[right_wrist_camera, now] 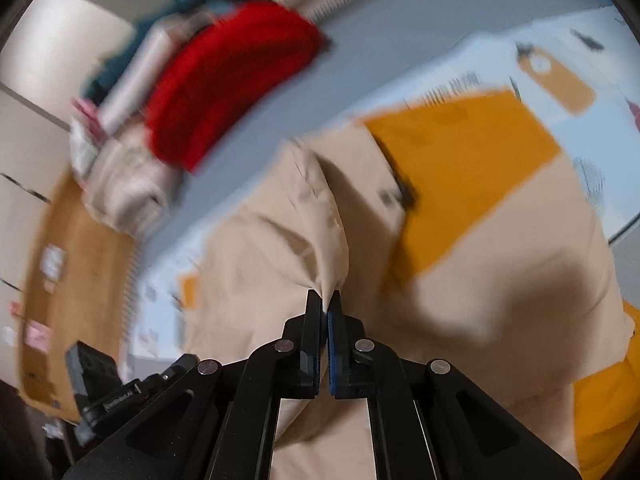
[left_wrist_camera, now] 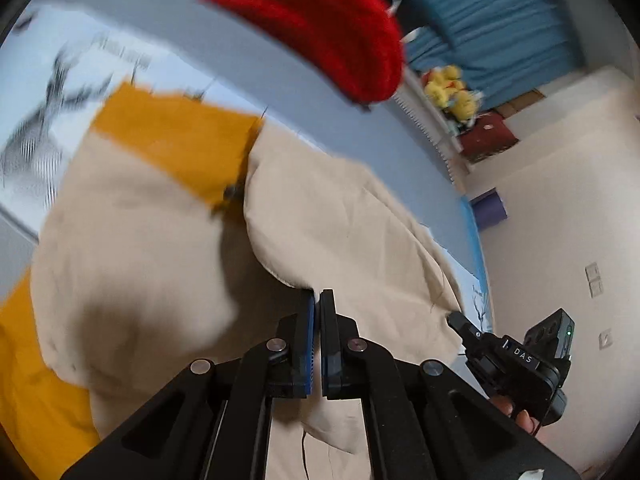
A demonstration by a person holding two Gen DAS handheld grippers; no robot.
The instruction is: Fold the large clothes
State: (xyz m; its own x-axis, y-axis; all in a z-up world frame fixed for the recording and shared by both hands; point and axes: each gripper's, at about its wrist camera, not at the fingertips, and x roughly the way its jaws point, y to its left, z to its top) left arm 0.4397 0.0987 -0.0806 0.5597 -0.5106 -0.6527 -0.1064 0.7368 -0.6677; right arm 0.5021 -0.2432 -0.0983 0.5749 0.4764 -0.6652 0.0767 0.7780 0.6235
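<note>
A large beige garment point(left_wrist_camera: 152, 248) with mustard-yellow panels point(left_wrist_camera: 172, 136) lies spread on a pale blue bed. My left gripper point(left_wrist_camera: 318, 296) is shut on a fold of the beige cloth and lifts its edge. My right gripper point(right_wrist_camera: 326, 300) is shut on another pinched ridge of the same garment point(right_wrist_camera: 280, 248), which rises in a peak to the fingertips. The yellow panel shows in the right wrist view point(right_wrist_camera: 460, 160). The right gripper's body point(left_wrist_camera: 516, 360) shows at the lower right of the left wrist view. Both views are blurred.
A red knitted garment point(left_wrist_camera: 320, 28) lies on the bed beyond the beige one, with more folded clothes point(right_wrist_camera: 128, 184) beside it. Yellow plush toys point(left_wrist_camera: 452, 88) and a blue curtain point(left_wrist_camera: 492, 20) stand past the bed. A wooden floor point(right_wrist_camera: 72, 264) lies to the left.
</note>
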